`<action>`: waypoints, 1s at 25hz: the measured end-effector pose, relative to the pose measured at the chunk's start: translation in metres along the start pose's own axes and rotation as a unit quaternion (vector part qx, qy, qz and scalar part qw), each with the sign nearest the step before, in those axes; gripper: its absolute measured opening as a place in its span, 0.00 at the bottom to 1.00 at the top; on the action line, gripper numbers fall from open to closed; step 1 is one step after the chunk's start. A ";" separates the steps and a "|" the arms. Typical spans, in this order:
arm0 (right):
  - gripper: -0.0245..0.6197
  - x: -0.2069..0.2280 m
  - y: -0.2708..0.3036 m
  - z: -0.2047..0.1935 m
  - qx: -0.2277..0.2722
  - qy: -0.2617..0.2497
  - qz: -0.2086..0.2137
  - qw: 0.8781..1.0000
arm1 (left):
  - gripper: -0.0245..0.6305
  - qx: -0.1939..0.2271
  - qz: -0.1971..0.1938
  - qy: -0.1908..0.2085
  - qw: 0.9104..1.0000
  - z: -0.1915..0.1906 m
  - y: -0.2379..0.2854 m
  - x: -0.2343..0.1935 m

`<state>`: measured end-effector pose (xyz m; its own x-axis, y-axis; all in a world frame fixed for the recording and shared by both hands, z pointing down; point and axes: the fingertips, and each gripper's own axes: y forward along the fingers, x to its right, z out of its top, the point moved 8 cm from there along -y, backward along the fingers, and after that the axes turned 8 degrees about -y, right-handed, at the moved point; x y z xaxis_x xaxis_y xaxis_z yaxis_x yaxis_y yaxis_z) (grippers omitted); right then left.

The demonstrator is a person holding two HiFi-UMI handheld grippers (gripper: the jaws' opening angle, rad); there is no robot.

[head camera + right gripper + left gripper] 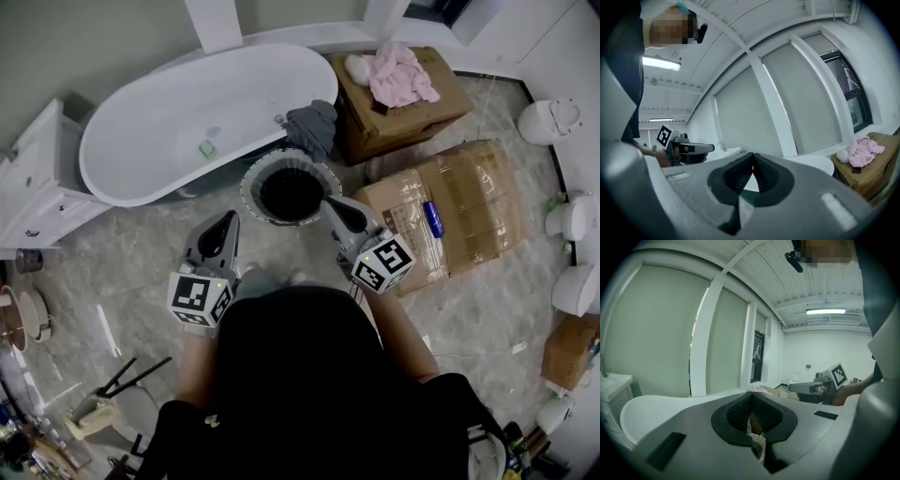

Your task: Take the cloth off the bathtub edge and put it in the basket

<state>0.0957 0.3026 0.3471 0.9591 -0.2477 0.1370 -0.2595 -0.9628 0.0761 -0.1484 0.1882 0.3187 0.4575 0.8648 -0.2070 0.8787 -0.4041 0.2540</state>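
Seen from above, a person stands on a mottled grey floor with a tong-like gripper in each hand. The left gripper and the right gripper, near the middle of the frame, both have their jaws pressed together with nothing between them. Just above them sits a round basket with a dark inside. A grey cloth hangs over the right end of the white bathtub at upper left, close to the basket's rim. At upper right, a pink cloth lies on a cardboard box.
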 end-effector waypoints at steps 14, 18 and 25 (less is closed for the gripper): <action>0.03 0.055 0.094 -0.008 -0.037 0.016 -0.024 0.999 | 0.06 -0.006 -0.018 -0.028 0.999 0.014 0.071 -0.095; 0.03 0.070 0.145 -0.001 -0.051 0.015 -0.035 0.998 | 0.06 -0.008 -0.028 -0.044 0.999 0.028 0.098 -0.147; 0.03 0.085 0.221 0.013 -0.069 0.001 -0.052 0.996 | 0.06 -0.015 -0.055 -0.064 0.996 0.043 0.132 -0.220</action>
<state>0.1215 0.0678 0.3626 0.9813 -0.1473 0.1239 -0.1723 -0.9589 0.2253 -0.1274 -0.0686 0.3574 0.3747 0.8574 -0.3528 0.9206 -0.2987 0.2517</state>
